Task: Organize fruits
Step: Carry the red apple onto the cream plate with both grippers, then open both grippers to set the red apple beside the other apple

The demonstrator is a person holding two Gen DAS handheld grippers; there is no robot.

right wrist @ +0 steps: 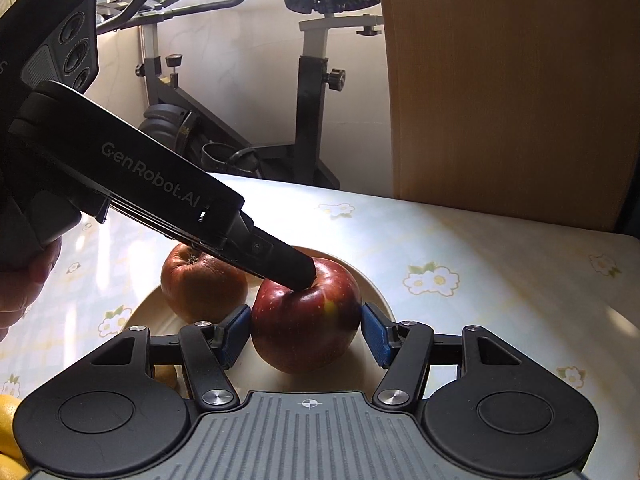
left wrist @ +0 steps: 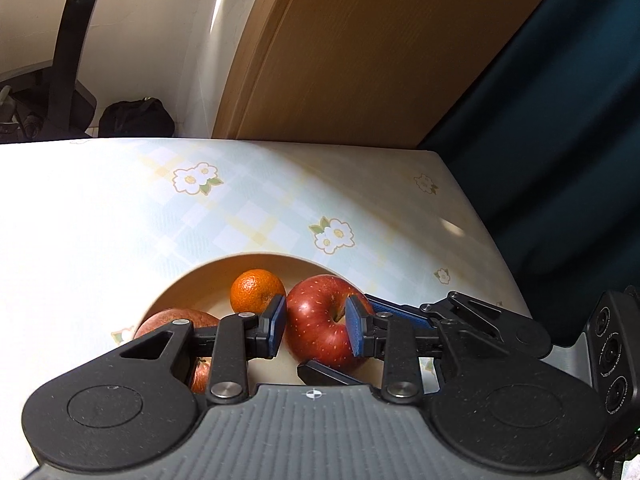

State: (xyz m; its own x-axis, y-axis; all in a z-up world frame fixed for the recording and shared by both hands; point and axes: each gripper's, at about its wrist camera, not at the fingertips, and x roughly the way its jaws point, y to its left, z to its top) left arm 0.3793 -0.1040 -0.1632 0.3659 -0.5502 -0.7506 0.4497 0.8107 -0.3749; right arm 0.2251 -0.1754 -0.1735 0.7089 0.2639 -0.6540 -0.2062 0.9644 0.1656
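Observation:
A cream bowl (left wrist: pixel 188 284) on the flowered table holds a dark red apple (left wrist: pixel 320 320), a tangerine (left wrist: pixel 256 290) and a second apple (left wrist: pixel 176 320). My left gripper (left wrist: pixel 316 328) has its blue pads against the dark red apple's sides. My right gripper (right wrist: pixel 306 334) straddles the same apple (right wrist: pixel 308 324) from another side, its pads at or very near the skin. The left gripper's finger (right wrist: pixel 280 264) rests on the apple's top. The second apple (right wrist: pixel 200 284) sits behind in the bowl (right wrist: pixel 376 300).
Yellow fruit (right wrist: pixel 8 420) shows at the lower left of the right wrist view. An exercise bike (right wrist: pixel 312 92) stands beyond the table. A wooden panel (left wrist: pixel 360 60) and dark blue curtain (left wrist: pixel 560 140) are behind the table's far edge.

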